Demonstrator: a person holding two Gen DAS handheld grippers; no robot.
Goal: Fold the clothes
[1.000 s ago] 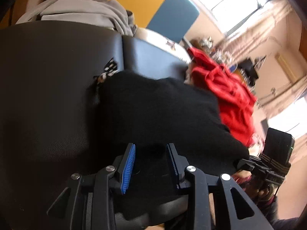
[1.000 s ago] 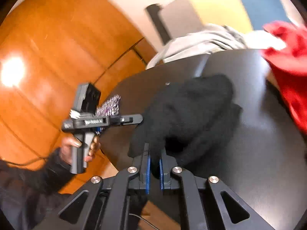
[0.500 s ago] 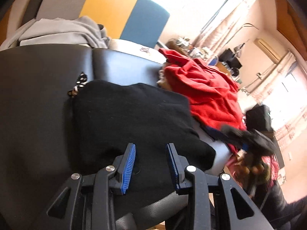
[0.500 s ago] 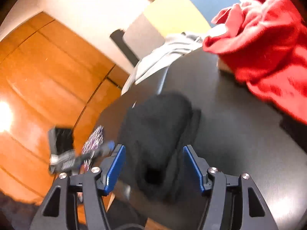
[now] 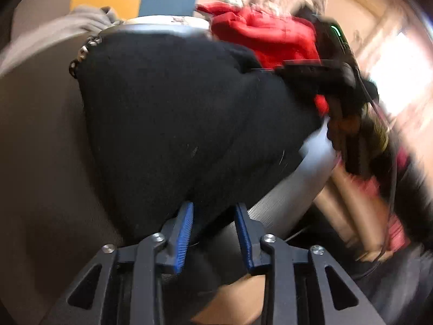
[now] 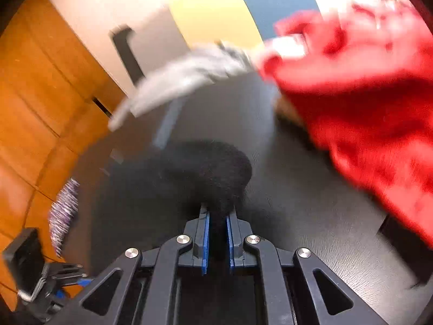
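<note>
A black garment [image 5: 176, 108] lies bunched on the dark leather-like table [image 5: 40, 162]. My left gripper [image 5: 213, 205] is at its near corner; the jaws are closing with a narrow tip of black cloth between the blue pads, which stand apart. In the right wrist view the same garment [image 6: 194, 173] rises as a rounded fold in front of my right gripper [image 6: 217, 211], whose pads are pinched on its edge. From the left wrist view, the right gripper [image 5: 311, 70] shows at the garment's far right side, held by a hand [image 5: 349, 135].
A red garment [image 6: 365, 108] is heaped on the table's right side, and a grey garment [image 6: 189, 67] lies across the far edge. A small chain [image 5: 84, 51] lies beside the black garment. Orange wooden panels [image 6: 40, 81] are to the left.
The right gripper opened wide, came down to the black garment and shut on its edge. The left gripper rolled and slid along to the garment's near corner, its jaws narrowing slightly.
</note>
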